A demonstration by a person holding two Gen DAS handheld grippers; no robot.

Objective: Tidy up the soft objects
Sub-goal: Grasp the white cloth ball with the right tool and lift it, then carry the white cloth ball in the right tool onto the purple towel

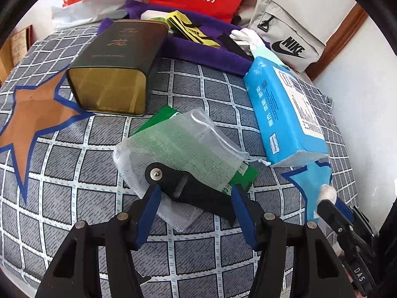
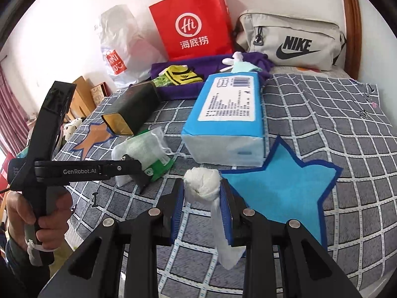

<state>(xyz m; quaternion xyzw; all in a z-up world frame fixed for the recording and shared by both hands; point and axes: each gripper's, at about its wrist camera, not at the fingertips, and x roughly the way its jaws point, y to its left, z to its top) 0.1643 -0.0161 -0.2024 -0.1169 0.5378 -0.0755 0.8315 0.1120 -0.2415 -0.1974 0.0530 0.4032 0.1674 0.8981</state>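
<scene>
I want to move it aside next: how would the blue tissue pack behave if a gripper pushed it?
The blue tissue pack would probably slide, not roll: it lies flat and boxy on the checked bedsheet. Its plastic wrap looks slick, though the cloth may drag. The creased sides suggest it would dent softly under the fingers.

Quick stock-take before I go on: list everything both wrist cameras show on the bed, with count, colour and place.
Tin: 1, dark green with gold end, lying on its side, far left.
Mesh bag: 1, white, over a green packet, centre.
Tissue pack: 1, blue and white, right of the mesh bag.
Purple cloth: 1, behind the tin, yellow item on it.
Paper bag: 1, red, at the wall.
Plastic bag: 1, white, left of the paper bag.
Nike bag: 1, grey, far right.
Gauze ball: 1, white, in the right gripper.
Left gripper: open, over the mesh bag.
Right gripper: shut on the gauze ball.
</scene>
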